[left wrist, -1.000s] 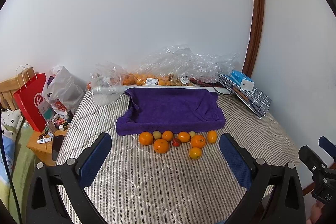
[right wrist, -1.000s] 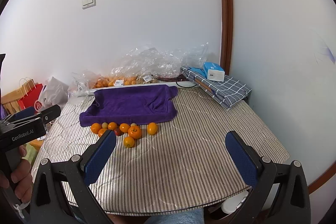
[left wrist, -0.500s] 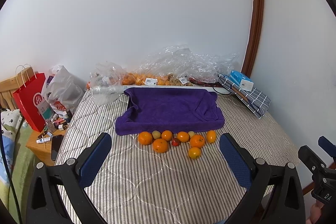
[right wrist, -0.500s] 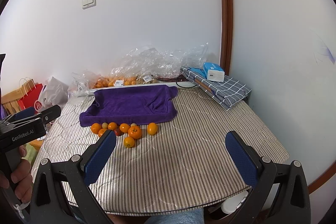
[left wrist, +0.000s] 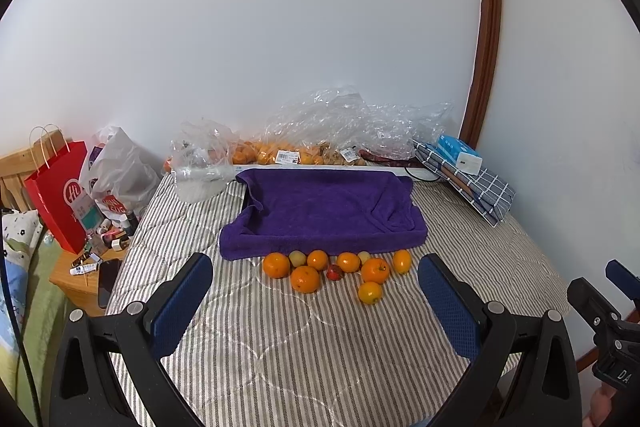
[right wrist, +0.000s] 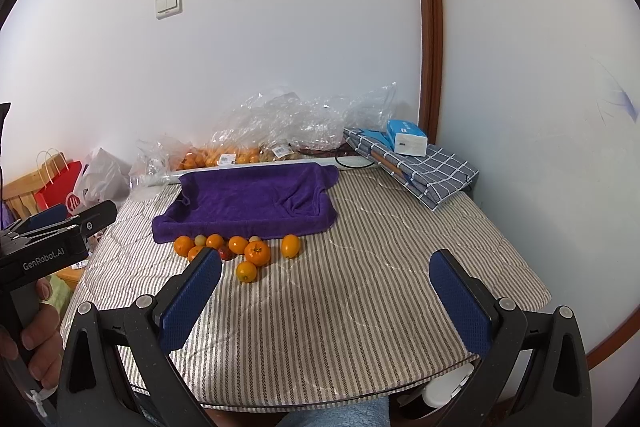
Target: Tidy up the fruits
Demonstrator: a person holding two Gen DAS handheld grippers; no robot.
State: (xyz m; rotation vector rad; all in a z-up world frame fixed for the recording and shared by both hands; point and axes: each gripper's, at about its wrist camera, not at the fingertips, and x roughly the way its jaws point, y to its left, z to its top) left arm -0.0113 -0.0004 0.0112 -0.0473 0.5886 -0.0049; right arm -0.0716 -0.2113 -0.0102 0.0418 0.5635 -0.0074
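Several oranges and small fruits, one of them red, lie in a loose cluster on the striped bed cover in front of a purple towel-lined tray. The cluster also shows in the right wrist view, with the tray behind it. My left gripper is open and empty, held above the cover short of the fruit. My right gripper is open and empty, to the right of the fruit.
Clear plastic bags of oranges lie along the wall behind the tray. A folded checked cloth with a blue box lies at the back right. A red paper bag and a cluttered bedside stand are at the left. The cover's front edge is near.
The left view has drifted very slightly forward and down. Both grippers stay open and the fruit has not moved.
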